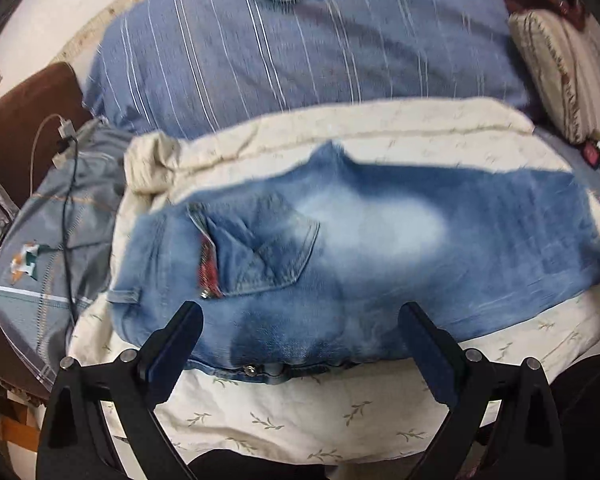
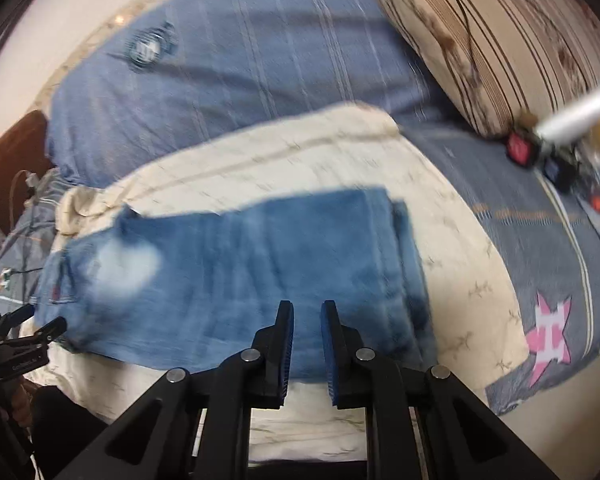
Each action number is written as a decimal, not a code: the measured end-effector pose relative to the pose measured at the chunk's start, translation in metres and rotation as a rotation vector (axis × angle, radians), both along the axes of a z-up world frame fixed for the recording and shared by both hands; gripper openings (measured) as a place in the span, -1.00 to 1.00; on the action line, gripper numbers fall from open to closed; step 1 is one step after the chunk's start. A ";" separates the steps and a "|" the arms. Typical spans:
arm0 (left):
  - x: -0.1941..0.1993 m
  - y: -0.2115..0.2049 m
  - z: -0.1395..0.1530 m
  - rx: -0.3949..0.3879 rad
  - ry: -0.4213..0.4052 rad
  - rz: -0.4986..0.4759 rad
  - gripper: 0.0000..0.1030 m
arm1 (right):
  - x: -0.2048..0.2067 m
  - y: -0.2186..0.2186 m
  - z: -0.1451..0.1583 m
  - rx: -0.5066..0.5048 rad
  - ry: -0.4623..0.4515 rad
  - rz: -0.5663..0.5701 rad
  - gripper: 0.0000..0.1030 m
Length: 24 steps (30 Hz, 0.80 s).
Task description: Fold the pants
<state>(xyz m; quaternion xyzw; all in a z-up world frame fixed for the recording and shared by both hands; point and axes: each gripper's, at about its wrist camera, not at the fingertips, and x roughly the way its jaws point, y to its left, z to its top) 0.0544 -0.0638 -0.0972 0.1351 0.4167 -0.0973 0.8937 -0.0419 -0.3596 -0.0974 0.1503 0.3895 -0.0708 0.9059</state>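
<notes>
Blue jeans (image 1: 360, 240) lie folded lengthwise on a cream leaf-print blanket (image 1: 284, 412), waistband at the left, back pocket (image 1: 268, 252) up, legs doubled back at the right. My left gripper (image 1: 300, 312) is open wide, hovering over the jeans' near edge by the waist. In the right wrist view the jeans (image 2: 240, 280) end in a folded edge at the right. My right gripper (image 2: 307, 308) has its jaws nearly closed with a narrow gap, empty, above the jeans' near edge. The left gripper (image 2: 28, 328) shows at far left of that view.
A blue striped pillow (image 1: 300, 52) lies behind the blanket. A beige striped pillow (image 2: 500, 40) is at the right. A grey sheet with a cable (image 1: 66, 220) lies at left. Small red and dark items (image 2: 520, 150) sit at the right.
</notes>
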 end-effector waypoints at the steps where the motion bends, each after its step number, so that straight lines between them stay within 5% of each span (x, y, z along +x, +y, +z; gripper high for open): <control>1: -0.002 0.002 0.005 -0.008 -0.012 -0.001 0.90 | -0.001 0.004 0.004 0.002 -0.010 0.010 -0.67; 11: -0.021 0.018 0.044 -0.057 -0.132 0.012 0.90 | -0.003 0.047 0.022 0.008 -0.061 0.091 -0.67; 24: -0.031 0.028 0.058 -0.070 -0.184 0.026 0.91 | -0.006 0.089 0.043 -0.028 -0.135 0.170 -0.67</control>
